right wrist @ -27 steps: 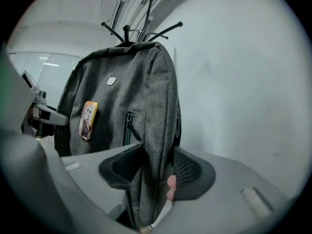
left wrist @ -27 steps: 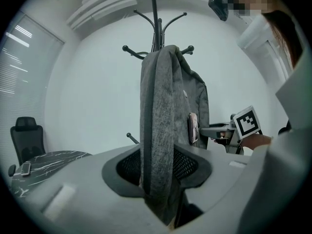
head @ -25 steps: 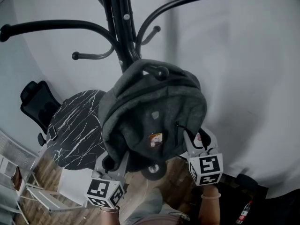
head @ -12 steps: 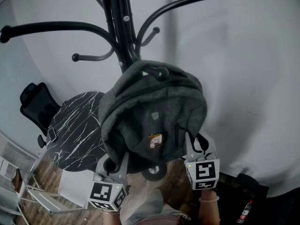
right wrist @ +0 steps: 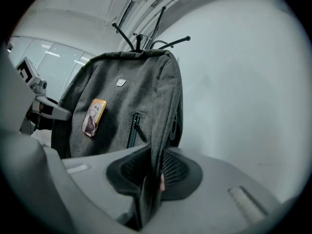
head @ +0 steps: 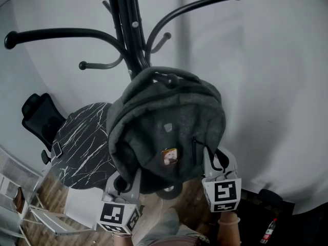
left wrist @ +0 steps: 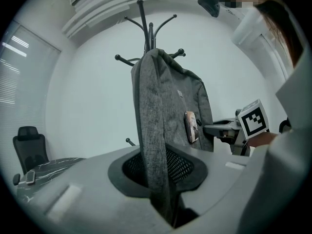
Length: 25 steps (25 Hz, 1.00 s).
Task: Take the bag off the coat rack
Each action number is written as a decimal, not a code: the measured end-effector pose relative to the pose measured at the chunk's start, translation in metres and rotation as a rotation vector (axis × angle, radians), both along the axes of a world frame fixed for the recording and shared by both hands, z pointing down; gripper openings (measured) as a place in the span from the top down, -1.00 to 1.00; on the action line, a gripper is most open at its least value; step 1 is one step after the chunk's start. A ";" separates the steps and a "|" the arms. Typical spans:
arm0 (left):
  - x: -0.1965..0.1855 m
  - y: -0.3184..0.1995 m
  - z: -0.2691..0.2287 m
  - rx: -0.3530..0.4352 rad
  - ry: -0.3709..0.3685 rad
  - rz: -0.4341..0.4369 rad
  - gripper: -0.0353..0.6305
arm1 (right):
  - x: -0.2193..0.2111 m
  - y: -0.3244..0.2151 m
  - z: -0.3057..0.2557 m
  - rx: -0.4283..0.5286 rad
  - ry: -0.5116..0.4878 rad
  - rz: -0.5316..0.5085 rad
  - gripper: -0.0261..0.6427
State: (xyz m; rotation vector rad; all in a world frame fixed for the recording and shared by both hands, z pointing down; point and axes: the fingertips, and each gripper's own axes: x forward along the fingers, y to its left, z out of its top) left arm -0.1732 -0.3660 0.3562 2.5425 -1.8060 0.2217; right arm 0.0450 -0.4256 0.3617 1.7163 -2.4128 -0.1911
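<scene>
- Left gripper (head: 124,182) is closing, pinching the lower-left edge of the bag (head: 166,127).
- Right gripper (head: 219,164) is closing, pinching its right edge.
- Bag is hanging from the coat rack (head: 128,35).

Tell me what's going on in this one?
A person with a gripper in each hand is taking hold of a grey backpack that hangs on a black coat rack. The left gripper is closing its jaws on the bag's lower left edge, and the right gripper is closing on the lower right edge, with fabric pinched between both pairs of jaws. The bag's top loop sits over a hook; it has not been lifted off yet.
</scene>
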 end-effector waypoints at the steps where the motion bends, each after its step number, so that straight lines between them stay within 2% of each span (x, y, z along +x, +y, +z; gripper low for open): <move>1: 0.001 0.001 -0.001 0.003 -0.002 0.001 0.64 | 0.001 0.002 -0.001 0.002 -0.001 0.000 0.76; 17: 0.015 0.025 -0.022 0.047 -0.020 0.013 0.64 | 0.015 0.031 -0.021 0.045 -0.019 0.008 0.78; 25: 0.024 0.043 -0.032 0.058 -0.021 -0.009 0.64 | 0.023 0.049 -0.026 0.061 -0.029 -0.001 0.78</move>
